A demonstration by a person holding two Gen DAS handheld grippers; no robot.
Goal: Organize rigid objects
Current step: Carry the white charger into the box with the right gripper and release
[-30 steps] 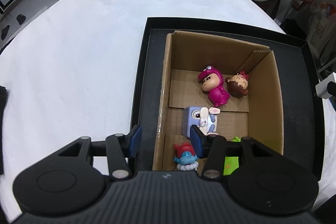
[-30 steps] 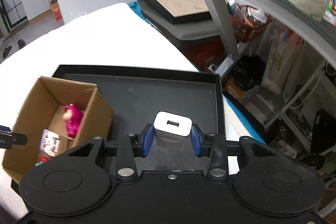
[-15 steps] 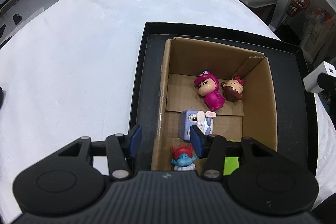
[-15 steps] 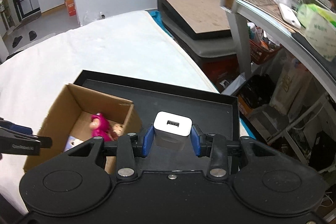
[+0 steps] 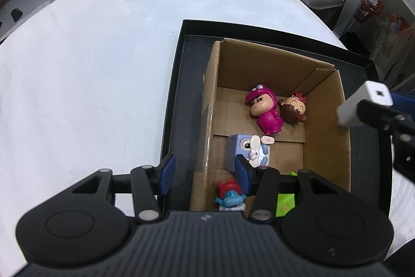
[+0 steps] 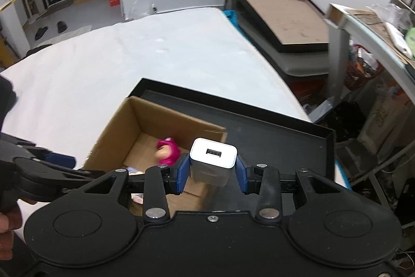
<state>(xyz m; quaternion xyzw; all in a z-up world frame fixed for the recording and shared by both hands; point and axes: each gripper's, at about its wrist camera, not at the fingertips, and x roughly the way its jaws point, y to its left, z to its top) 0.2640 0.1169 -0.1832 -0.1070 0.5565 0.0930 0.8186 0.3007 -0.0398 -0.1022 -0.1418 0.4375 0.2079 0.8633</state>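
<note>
Charger [image 6: 213, 162]: one; figurines in box [image 5: 326, 121]: four.

Both wrist views look steeply down, close over the shared cardboard box [image 5: 326, 121] [image 6: 135, 126].

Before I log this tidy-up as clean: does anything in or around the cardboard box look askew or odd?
Mostly the toys: the pink figure, the brown-haired doll and the purple block toy lie tipped over in the cardboard box, not standing. Nothing looks spilled or damaged. The white charger is in the right tongs.
</note>
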